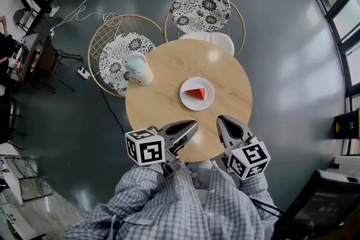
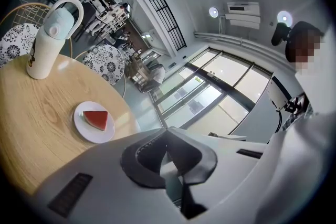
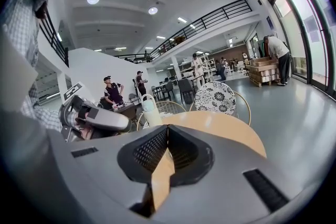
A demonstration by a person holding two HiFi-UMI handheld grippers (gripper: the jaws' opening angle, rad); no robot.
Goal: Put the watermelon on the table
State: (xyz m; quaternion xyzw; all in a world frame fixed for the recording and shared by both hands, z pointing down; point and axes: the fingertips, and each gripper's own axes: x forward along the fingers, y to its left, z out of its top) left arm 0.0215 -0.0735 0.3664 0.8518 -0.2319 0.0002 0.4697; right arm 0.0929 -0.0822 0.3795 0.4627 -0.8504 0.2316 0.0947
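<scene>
A red wedge of watermelon (image 1: 195,93) (image 2: 96,119) lies on a small white plate (image 1: 206,85) (image 2: 85,131) near the middle of the round wooden table (image 1: 169,107) (image 2: 31,113) (image 3: 220,123). My left gripper (image 1: 192,126) (image 2: 167,134) hovers over the table's near edge, below and left of the plate, its jaws closed with nothing between them. My right gripper (image 1: 223,120) (image 3: 167,129) is level with it below and right of the plate, also closed and empty. The two point inward toward each other, a gap apart.
A pale blue and white flask (image 1: 138,68) (image 2: 47,42) (image 3: 151,110) stands upright at the table's far left. Two wire chairs with flower-print cushions (image 1: 201,5) (image 1: 126,53) stand behind the table. People stand far off in the hall.
</scene>
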